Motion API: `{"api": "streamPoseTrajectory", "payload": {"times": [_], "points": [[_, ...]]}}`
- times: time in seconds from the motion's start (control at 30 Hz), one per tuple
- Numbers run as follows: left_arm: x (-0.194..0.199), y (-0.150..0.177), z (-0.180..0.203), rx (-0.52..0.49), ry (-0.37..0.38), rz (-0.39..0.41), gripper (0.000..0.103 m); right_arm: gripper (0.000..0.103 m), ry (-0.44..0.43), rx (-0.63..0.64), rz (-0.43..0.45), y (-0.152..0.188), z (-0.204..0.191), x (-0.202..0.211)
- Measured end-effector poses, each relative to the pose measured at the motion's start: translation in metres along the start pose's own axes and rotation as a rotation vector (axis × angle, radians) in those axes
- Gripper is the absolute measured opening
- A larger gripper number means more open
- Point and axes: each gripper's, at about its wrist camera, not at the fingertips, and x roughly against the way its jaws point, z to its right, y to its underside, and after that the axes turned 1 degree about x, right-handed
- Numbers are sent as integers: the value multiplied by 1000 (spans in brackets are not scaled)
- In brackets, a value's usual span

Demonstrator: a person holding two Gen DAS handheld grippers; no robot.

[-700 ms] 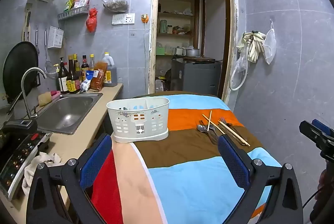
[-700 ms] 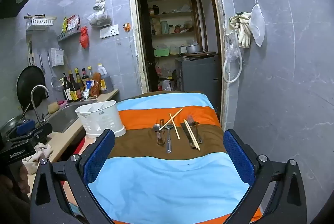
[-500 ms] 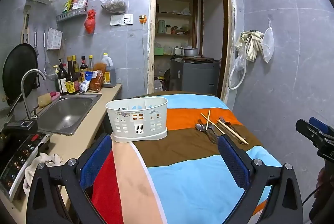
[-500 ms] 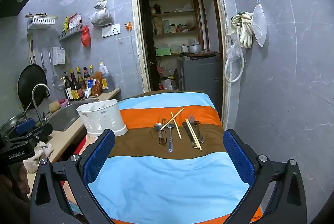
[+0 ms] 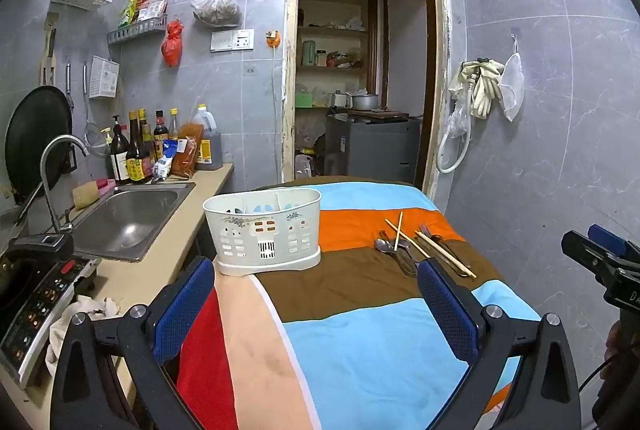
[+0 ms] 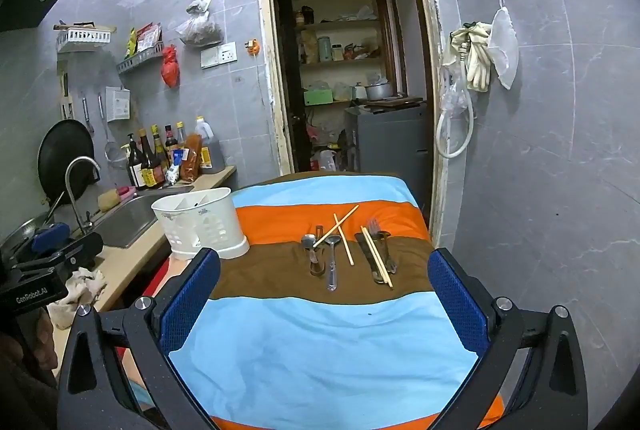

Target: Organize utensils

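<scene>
Utensils (image 6: 348, 254) all loose on the brown stripe of the striped cloth (image 6: 320, 350), none sorted yet as far as shown. Left cluster: 2 spoons (image 6: 333, 262) side by side, with 1 more metal piece beside them too small to name, and 2 chopsticks (image 6: 338, 226) crossed over them. Just to the right: a dark knife (image 6: 370, 262), a fork (image 6: 380, 242) and 2 more chopsticks (image 6: 377, 258) lying along them. Well apart on the left, at the cloth's edge: white caddy (image 6: 200, 226), upright, divided into compartments; something dark inside, cannot tell what. Judged as barely begun: everything on the cloth to be lifted and dropped into a compartment by kind.

Left tongs (image 5: 316, 310) wide open, nothing between the blue pads, aimed between caddy and utensils. Right tongs (image 6: 324, 306) likewise spread wide and empty, facing the utensils squarely from the blue stripe, not touching any.

Beyond: sink (image 5: 128, 218) and counter (image 5: 132, 282) left of the caddy, bottles (image 5: 140, 149) against the tiled wall, open doorway (image 6: 344, 69) behind.
</scene>
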Motion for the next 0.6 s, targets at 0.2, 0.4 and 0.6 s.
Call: {"api": "streamPoseTrajectory", "payload": {"times": [0.2, 0.4, 0.6], "points": [[-2, -3, 1, 2, 1, -1, 102, 102, -19, 1, -3, -2, 4, -1], [2, 0, 0, 1, -1, 3, 102, 102, -21, 3, -3, -2, 4, 0], [2, 0, 0, 0, 2, 3, 102, 102, -25, 6, -3, -2, 4, -2]]}}
